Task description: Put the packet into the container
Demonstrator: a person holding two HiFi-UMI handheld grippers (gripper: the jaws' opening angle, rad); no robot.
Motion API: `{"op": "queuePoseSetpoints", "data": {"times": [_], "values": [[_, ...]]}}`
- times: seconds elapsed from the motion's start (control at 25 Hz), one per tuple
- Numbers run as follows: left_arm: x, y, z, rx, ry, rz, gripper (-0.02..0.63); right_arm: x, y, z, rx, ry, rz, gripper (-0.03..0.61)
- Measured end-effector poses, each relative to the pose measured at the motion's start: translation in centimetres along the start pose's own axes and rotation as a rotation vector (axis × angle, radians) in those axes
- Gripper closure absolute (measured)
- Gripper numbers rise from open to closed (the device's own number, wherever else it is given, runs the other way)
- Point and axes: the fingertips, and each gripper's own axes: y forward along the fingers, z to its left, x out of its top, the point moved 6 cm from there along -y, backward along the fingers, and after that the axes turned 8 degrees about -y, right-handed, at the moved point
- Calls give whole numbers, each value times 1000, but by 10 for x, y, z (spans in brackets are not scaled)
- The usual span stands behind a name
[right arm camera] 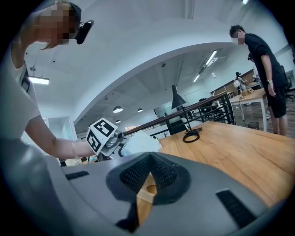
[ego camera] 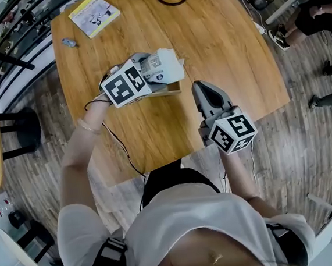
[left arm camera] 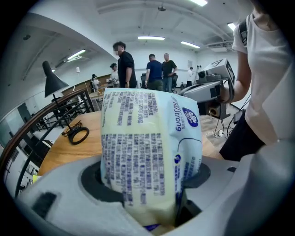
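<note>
A pale yellow and blue printed packet [left arm camera: 147, 147] is being pinched between the widely spread jaws of the left gripper [ego camera: 148, 72] and is being held over a small wooden container [ego camera: 175, 88] on the wooden table [ego camera: 221, 42]. The right gripper [right arm camera: 147, 177] is being held apart from them near the table's edge, its jaws pressed together on nothing.

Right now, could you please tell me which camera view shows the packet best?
The left gripper view: the packet fills the frame, clamped in the left tool, print facing the camera. The head view shows the packet from above, partly behind that tool's marker cube. The right gripper view catches only a small pale corner.
</note>
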Motion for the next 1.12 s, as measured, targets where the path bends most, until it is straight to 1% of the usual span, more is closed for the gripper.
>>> {"op": "queuePoseSetpoints", "data": {"times": [0.12,0.28,0.36,0.6,0.8,0.92,1.12], "values": [[-5,11,0,-25,36,60,276,-4,-2,-3,-6,8,9,568],[-15,19,0,-56,89,176,276,-5,2,-4,-6,12,10,568],[-19,25,1,-63,105,219,276,-5,5,-5,-6,14,10,568],[-27,40,7,-54,119,315,275,-7,7,-8,-5,15,17,568],[-42,47,7,-76,118,418,275,-7,9,-12,-11,27,17,568],[-47,53,8,-75,124,449,275,-7,10,-13,-10,29,19,568],[-49,60,7,-77,123,453,273,-9,11,-15,-10,34,23,568]]}}
